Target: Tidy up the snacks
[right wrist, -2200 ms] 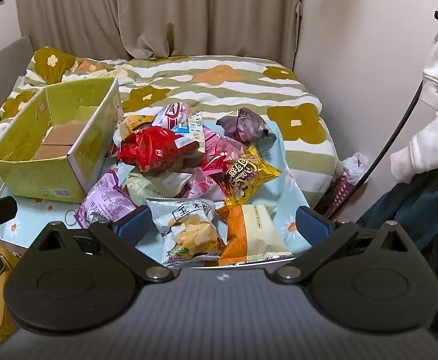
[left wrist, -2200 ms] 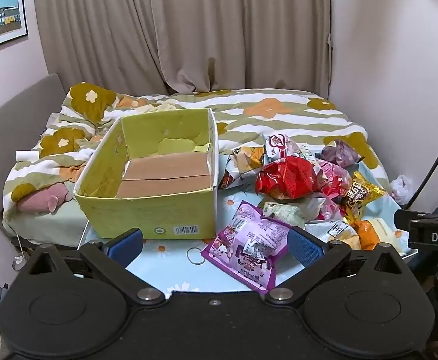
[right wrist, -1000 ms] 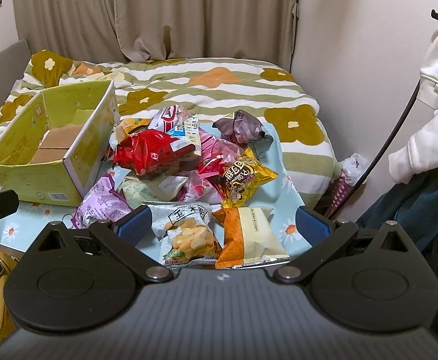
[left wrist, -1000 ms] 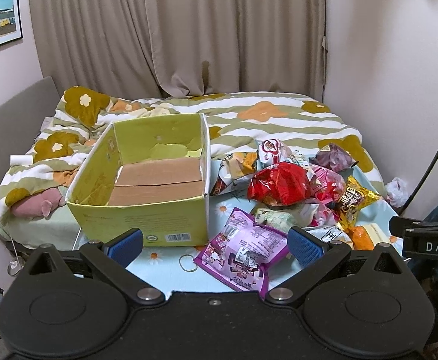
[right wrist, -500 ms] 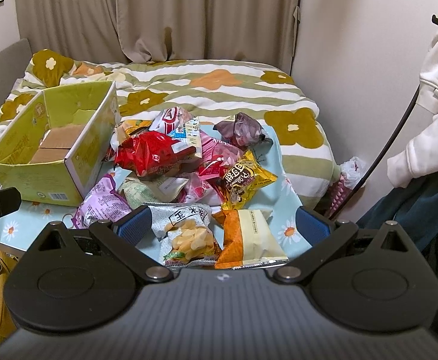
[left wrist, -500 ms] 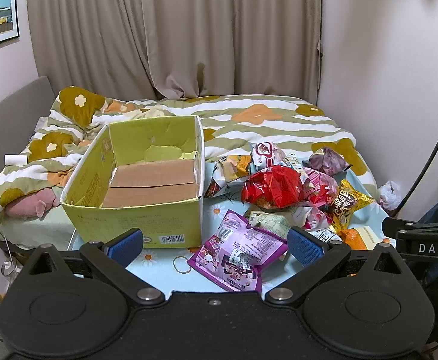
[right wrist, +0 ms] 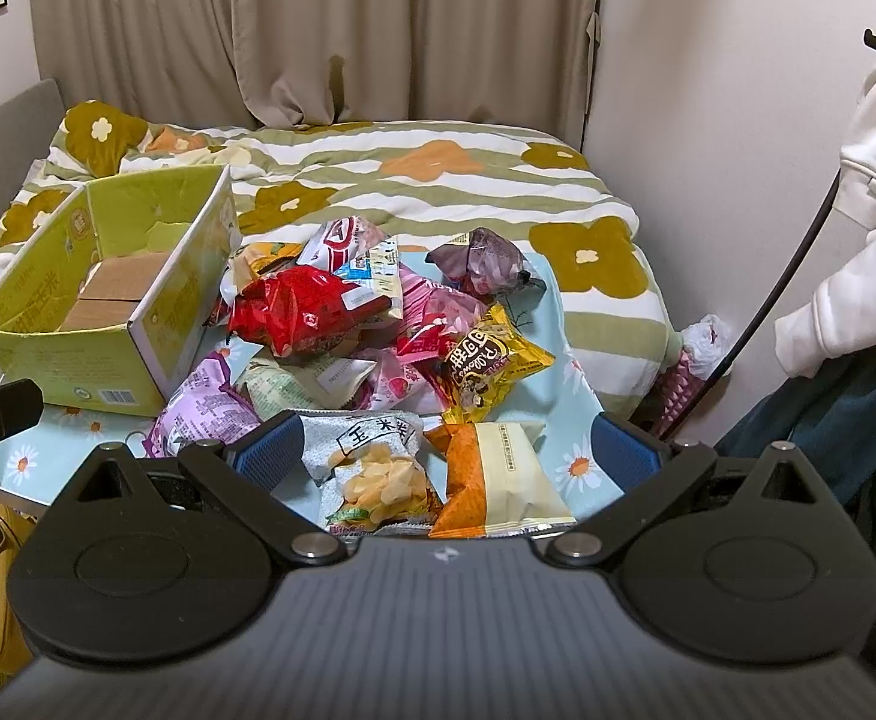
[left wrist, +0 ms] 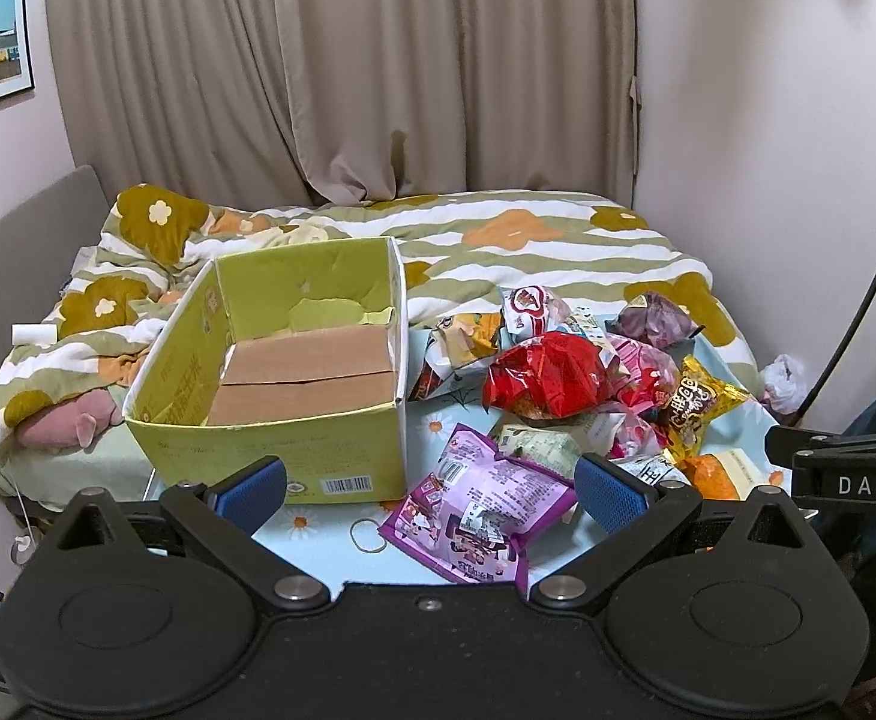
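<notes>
While both claws hang wide open and empty, the left claw (left wrist: 430, 487) faces the green box (left wrist: 294, 360) and purple packet (left wrist: 480, 510); the right claw (right wrist: 447, 450) hovers above the snack pile (right wrist: 378, 336) on the tabletop (right wrist: 576, 414).

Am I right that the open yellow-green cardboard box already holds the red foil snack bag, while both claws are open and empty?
Not quite: the red foil snack bag lies outside, on the pile right of the yellow-green cardboard box, which the left wrist view shows empty. Both the left claw and right claw are open and empty.
</notes>
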Demonstrator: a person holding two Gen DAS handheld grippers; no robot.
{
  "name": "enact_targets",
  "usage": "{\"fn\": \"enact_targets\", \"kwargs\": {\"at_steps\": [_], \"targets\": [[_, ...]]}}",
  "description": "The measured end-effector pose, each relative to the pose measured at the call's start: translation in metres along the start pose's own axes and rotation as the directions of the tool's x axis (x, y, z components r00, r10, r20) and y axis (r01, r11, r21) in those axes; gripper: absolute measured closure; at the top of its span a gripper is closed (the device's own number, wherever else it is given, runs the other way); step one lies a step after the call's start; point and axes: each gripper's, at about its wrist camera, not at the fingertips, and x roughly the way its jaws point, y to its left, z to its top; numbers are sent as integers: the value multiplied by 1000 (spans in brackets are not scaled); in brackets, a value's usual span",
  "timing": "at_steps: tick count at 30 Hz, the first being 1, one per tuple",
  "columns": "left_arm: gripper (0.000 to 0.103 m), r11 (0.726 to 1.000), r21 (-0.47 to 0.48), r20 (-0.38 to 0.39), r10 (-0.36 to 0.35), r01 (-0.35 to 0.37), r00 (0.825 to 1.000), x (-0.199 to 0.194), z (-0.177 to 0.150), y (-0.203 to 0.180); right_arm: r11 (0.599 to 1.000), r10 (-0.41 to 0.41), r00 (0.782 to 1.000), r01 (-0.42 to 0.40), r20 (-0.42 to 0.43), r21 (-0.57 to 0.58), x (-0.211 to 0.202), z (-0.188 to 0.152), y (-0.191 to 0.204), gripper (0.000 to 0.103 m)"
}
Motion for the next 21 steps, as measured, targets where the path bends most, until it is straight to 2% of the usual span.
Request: {"fn": "enact_targets", "kwargs": {"at_steps": [21], "targets": [[0, 1000, 4, -6, -8, 8, 1000, 3, 0, -1, 1000, 0, 1000, 0, -1, 1, 1, 0, -1, 0]]}}
